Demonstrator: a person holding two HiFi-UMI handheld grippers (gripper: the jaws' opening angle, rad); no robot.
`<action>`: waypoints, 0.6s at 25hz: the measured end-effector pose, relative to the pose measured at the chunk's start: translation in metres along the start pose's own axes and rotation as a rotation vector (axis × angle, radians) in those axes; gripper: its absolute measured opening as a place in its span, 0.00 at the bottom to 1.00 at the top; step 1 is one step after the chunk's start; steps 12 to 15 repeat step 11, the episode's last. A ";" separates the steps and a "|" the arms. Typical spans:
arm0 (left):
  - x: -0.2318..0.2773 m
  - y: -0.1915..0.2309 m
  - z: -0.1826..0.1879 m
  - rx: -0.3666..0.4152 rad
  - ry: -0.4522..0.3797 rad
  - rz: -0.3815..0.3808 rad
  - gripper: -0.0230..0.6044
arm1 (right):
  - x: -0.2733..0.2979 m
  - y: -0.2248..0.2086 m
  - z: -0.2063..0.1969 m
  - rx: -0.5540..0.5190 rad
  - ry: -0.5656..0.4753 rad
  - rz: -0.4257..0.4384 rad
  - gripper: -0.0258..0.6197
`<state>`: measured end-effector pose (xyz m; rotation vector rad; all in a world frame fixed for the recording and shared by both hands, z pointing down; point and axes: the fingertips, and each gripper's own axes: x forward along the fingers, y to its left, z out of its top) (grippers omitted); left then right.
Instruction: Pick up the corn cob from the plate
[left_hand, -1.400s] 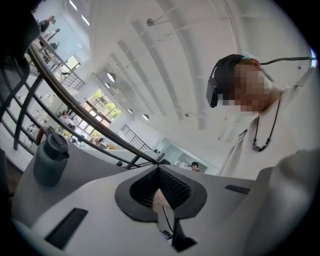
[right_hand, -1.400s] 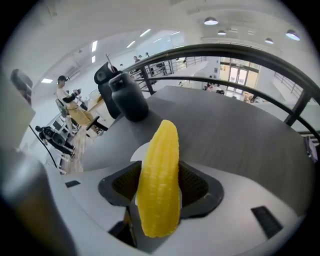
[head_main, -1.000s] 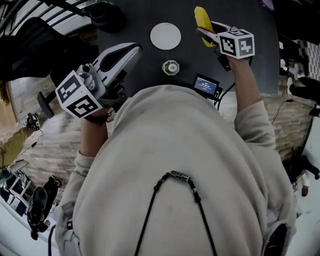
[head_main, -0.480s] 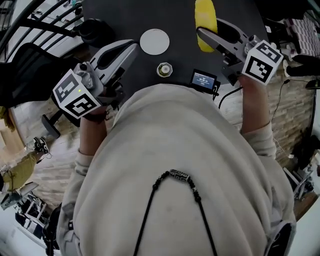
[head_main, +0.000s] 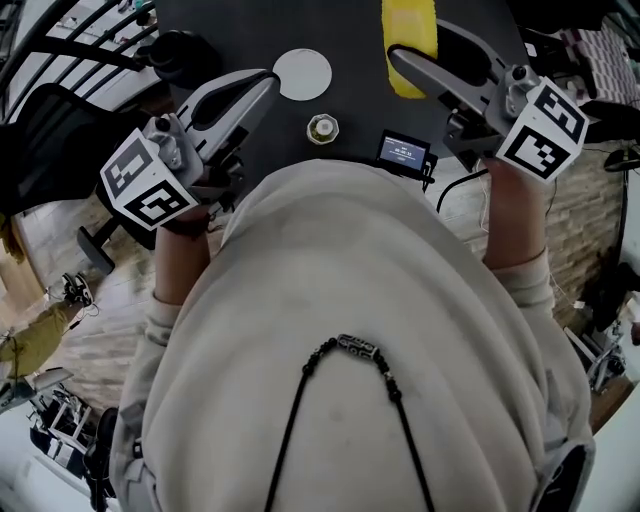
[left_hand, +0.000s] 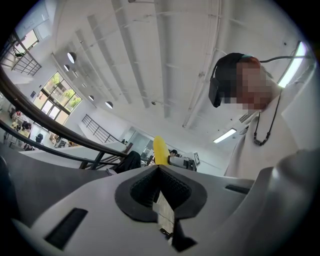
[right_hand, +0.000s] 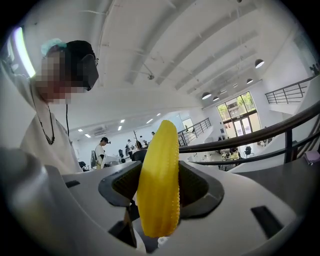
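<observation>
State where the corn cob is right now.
Head view, upper right: the corn cob is clamped in the right hand-held gripper, over the dark table, right of the white plate.

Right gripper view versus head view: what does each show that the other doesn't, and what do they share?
Only the right gripper view shows the right gripper's dark pads pressing both sides of the corn cob, with the ceiling and a railing behind. Only the head view shows the white plate, bare on the dark table, a small round object, a small screen at the table's edge, and the left gripper. Both show the yellow cob at the right gripper's jaws.
</observation>
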<state>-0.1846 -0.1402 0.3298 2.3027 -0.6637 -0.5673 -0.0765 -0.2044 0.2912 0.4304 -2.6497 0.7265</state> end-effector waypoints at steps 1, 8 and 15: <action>0.000 -0.001 -0.001 0.001 0.002 0.001 0.04 | 0.001 0.002 -0.001 -0.001 0.002 0.003 0.41; -0.004 -0.006 -0.001 -0.001 0.011 0.017 0.04 | 0.002 0.005 0.000 -0.005 0.015 0.015 0.41; -0.002 -0.006 0.001 -0.001 0.013 0.023 0.04 | 0.003 0.003 0.002 -0.011 0.020 0.020 0.41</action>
